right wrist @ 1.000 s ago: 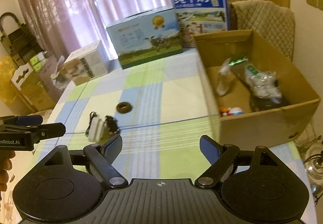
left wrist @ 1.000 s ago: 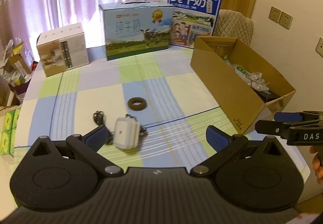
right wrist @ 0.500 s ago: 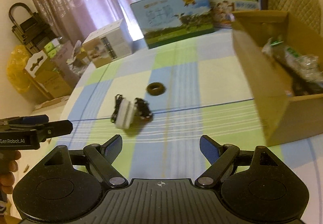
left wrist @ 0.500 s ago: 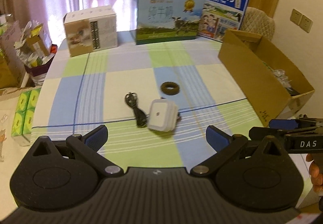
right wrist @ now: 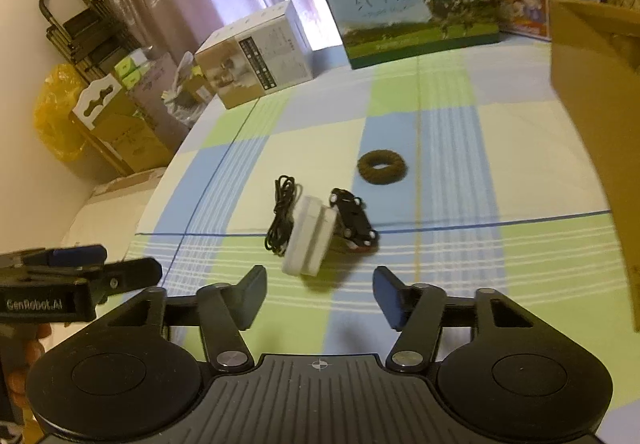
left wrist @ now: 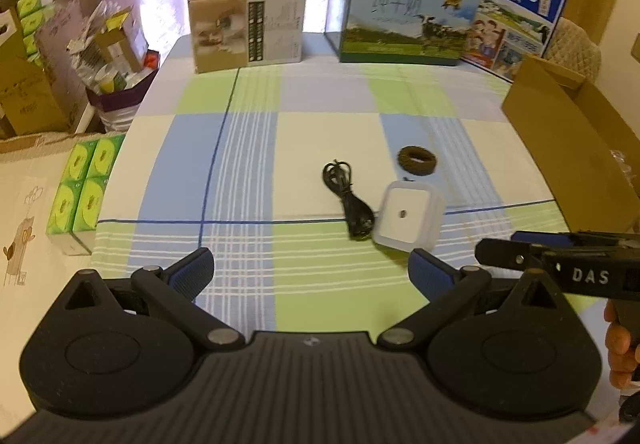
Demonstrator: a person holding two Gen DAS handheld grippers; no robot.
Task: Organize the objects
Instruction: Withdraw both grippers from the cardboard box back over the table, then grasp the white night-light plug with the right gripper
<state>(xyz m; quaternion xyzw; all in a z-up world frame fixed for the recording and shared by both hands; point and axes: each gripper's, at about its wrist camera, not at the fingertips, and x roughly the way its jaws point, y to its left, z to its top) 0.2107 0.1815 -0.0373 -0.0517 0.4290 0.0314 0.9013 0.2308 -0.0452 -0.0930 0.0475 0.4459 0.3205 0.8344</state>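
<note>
A white square plug-in device (left wrist: pixel 409 219) (right wrist: pixel 310 240) lies on the checked tablecloth with a coiled black cable (left wrist: pixel 347 197) (right wrist: pixel 282 217) to its left. A small black toy car (right wrist: pixel 354 219) sits right behind the device; a brown ring (left wrist: pixel 417 160) (right wrist: pixel 381 167) lies farther back. My left gripper (left wrist: pixel 311 272) is open and empty, just short of the device, which is near its right finger. My right gripper (right wrist: pixel 319 296) is open and empty, the device directly ahead between its fingers. Each gripper shows in the other's view, the right gripper (left wrist: pixel 560 264) and the left gripper (right wrist: pixel 76 276).
An open cardboard box (left wrist: pixel 568 147) (right wrist: pixel 592 115) stands on the table's right side. Two milk cartons (left wrist: pixel 404 25) (left wrist: pixel 516 15) and a white-brown box (left wrist: pixel 246 27) line the far edge. Tissue packs (left wrist: pixel 84 187) and cluttered boxes sit on the floor at left.
Both grippers have swung left, so the cardboard box slid toward the right edge of both views. The right gripper has come closer to the white device. Both stay open.
</note>
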